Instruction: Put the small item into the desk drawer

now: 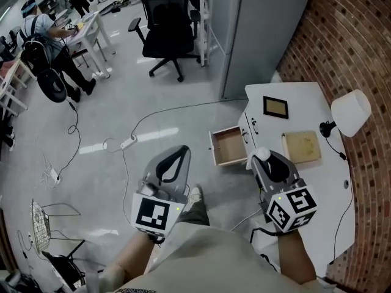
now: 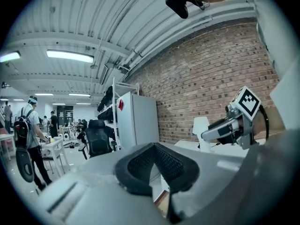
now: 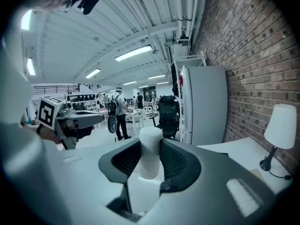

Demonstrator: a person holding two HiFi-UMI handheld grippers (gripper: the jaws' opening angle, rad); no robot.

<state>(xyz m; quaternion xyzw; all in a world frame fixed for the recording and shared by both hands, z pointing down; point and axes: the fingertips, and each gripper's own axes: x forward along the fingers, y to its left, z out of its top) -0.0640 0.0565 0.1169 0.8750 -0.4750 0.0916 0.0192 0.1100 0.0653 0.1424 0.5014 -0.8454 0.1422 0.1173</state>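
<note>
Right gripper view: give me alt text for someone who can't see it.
The right claw grips a small white cylinder upright between its jaws. Beyond it are a white desk with a white lamp at the right, a brick wall and a tall white cabinet.

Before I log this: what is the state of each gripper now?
Left gripper: closed, empty.
Right gripper: closed on a white cylinder.

Bright, even light falls from ceiling strip lights [image 2: 70, 56], leaving pale glare patches on the glossy floor [image 1: 98, 146] and only soft shadows. Both gripper views bend strongly toward black rounded edges, and surfaces nearest the lens are blurred.
</note>
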